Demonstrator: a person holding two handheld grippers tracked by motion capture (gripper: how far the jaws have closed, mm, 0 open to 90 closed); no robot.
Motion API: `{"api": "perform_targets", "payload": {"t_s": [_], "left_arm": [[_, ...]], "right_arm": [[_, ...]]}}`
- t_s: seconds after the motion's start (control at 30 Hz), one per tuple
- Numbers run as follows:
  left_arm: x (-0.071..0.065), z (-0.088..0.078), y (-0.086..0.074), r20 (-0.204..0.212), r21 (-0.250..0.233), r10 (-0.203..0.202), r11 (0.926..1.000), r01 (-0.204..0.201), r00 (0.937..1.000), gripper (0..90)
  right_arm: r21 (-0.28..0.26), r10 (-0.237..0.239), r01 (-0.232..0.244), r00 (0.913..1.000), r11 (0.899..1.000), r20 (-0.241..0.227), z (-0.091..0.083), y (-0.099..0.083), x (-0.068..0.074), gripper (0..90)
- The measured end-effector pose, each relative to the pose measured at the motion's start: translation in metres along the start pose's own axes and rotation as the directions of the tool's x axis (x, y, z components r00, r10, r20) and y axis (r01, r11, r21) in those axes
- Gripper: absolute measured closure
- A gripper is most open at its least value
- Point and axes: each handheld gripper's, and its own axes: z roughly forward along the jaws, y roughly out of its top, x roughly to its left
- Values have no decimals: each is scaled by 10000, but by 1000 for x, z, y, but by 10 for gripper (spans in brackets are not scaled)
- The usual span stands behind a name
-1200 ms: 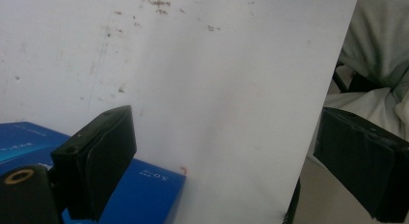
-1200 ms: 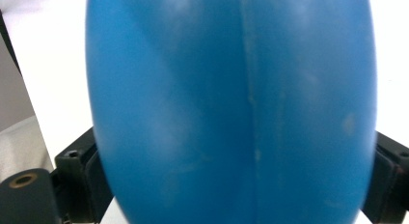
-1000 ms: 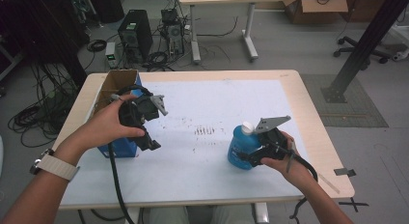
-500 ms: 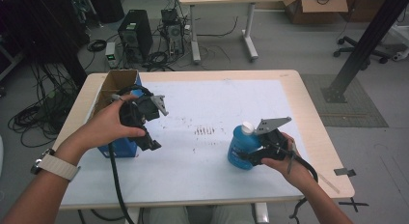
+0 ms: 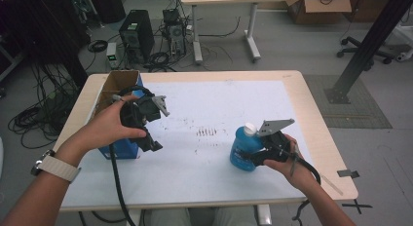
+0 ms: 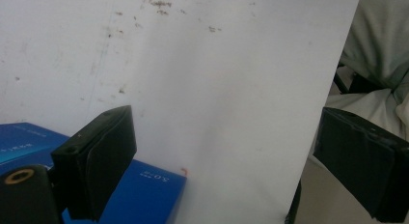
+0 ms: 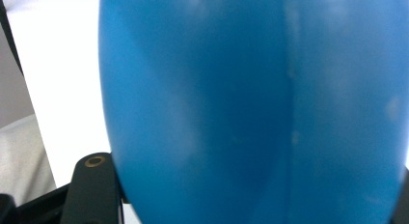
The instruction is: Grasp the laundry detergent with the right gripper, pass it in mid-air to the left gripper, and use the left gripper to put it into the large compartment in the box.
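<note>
A blue bottle with a white cap stands upright on the white sheet at the front right of the table. My right gripper reaches in from the right; its jaws have just been closing and now clasp the bottle's body. In the right gripper view the blue bottle sits between the jaws, against one of the fingers. My left gripper is held above the table's left side, tilted down, next to a blue box. Its jaws stand wide apart with nothing between them, as the left gripper view confirms.
The blue box is open at the top with brown flaps. A white sheet with dark smudges covers most of the wooden table. Cables trail off the front edge. Beyond the table stand computer gear, another desk and a black post.
The right gripper's jaws have drawn in against the blue bottle. Both hands and the bottle have kept their places.
</note>
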Motion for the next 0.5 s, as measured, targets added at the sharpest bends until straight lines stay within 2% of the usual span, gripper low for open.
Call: {"api": "perform_targets", "payload": {"t_s": [0.17, 0.5], "left_arm": [[0, 0, 0, -21, 10, -74, 10000, 74, 10000, 80], [-1, 1, 0, -44, 43, -69, 10000, 69, 10000, 80]], "right_arm": [[47, -120, 120, 9999, 9999, 42, 1, -1, 2, 411], [-102, -189, 189, 9998, 9998, 59, 1, -2, 2, 426]]}}
